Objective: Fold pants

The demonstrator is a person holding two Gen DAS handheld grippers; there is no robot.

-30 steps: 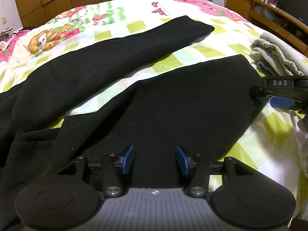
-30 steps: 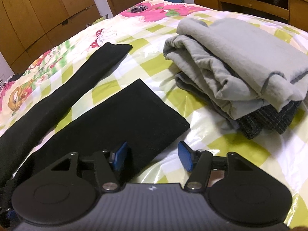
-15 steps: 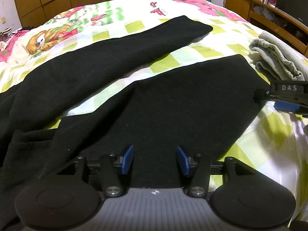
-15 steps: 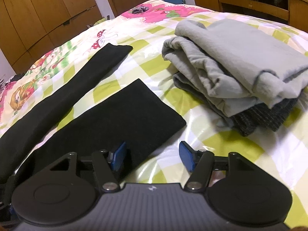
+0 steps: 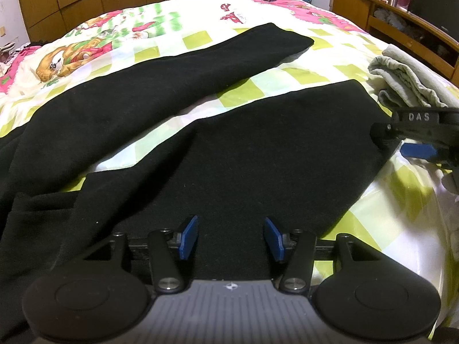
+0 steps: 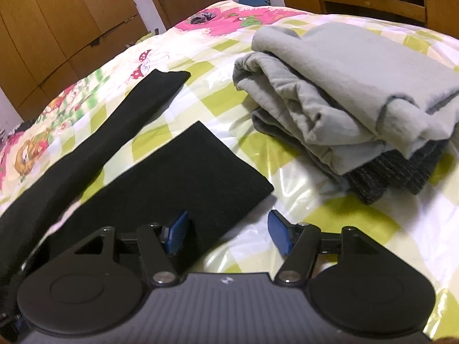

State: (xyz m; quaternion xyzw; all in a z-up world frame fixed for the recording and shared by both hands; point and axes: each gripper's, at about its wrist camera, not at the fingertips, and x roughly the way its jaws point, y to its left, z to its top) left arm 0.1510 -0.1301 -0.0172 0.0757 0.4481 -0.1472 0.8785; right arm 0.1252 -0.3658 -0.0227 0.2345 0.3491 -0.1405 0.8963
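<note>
**Black pants spread on the bed, both grippers hovering with nothing held**

Left wrist view: the left gripper (image 5: 231, 236) points down at the black pants (image 5: 243, 157), which lie flat on the patterned bed (image 5: 407, 200). Its blue pads stand moderately apart and are opening, the near pant leg showing between them but not pinched. The two legs fork apart, the far one reaching toward the middle of the bed. At the right edge the right gripper (image 5: 416, 143) hangs by the near leg's hem. A folded grey garment (image 5: 401, 83) sits beyond it.

Right wrist view: the right gripper (image 6: 226, 233) hovers over the hem corner of the near leg (image 6: 183, 177), its jaws moderately apart and closing; its left pad sits over the fabric, its right pad over bare sheet, gripping nothing. A stack of folded clothes (image 6: 358, 100) lies near, to the right, apart from the pants.
</note>
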